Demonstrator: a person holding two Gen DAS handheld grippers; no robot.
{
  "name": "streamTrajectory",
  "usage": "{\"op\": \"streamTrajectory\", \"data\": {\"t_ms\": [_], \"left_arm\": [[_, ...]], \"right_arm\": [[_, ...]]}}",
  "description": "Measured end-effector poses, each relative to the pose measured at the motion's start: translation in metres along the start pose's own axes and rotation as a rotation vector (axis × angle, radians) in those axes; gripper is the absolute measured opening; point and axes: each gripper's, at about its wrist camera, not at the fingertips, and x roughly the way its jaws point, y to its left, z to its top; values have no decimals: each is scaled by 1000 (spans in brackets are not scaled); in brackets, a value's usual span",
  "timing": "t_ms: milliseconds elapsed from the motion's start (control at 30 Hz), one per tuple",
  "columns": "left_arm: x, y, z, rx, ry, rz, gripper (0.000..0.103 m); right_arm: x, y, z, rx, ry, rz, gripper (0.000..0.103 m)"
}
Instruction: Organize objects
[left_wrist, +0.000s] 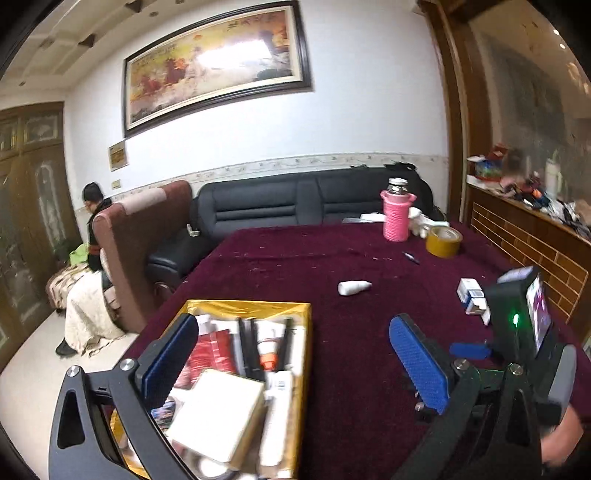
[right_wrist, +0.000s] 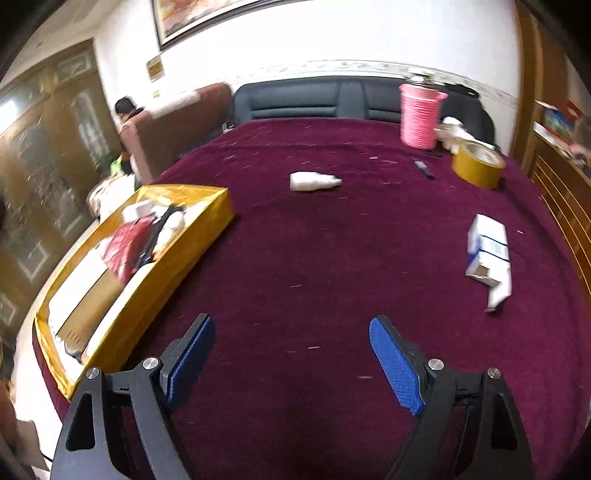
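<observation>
- Gold tray-box (right_wrist: 177, 254) sits at the left edge of the maroon tablecloth (right_wrist: 314, 258); already crowded with a pale flat box, red packets, dark sticks and a white tube with an orange cap; evidently the collecting place, set close to the person so each drop is a short reach.
- Left gripper (left_wrist: 295, 354) hangs over the box's near right corner; jaws spread wide, nothing between the blue pads; left finger (left_wrist: 168, 363) above the contents, right one above bare cloth; reads as poised over the container rather than gripping anything.
- Right gripper (right_wrist: 291, 354) low over open cloth, right of the box and apart from it; jaws wide apart, empty; aimed toward the loose items, probably lining up the next pick.
- Small white bottle (right_wrist: 314, 181) lies on its side mid-table, well ahead of the right gripper; not yet collected; round body may roll when pinched.
- Black pen (right_wrist: 423, 168) farther back, beside the yellow tape roll (right_wrist: 478, 168); pink-sleeved flask (right_wrist: 421, 114) upright behind them.
- White-and-blue cartons (right_wrist: 489, 254) tumbled together at the right, one flap open; loose, still to be boxed.
</observation>
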Motion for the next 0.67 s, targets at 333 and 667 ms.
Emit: {"op": "streamTrajectory", "data": {"t_ms": [333, 667], "left_arm": [[7, 96, -21, -249, 127, 176, 103], [1, 131, -46, -305, 171, 271, 103]], "right_arm": [[-2, 78, -8, -154, -13, -3, 90], [-3, 141, -3, -295, -38, -56, 96]]}}
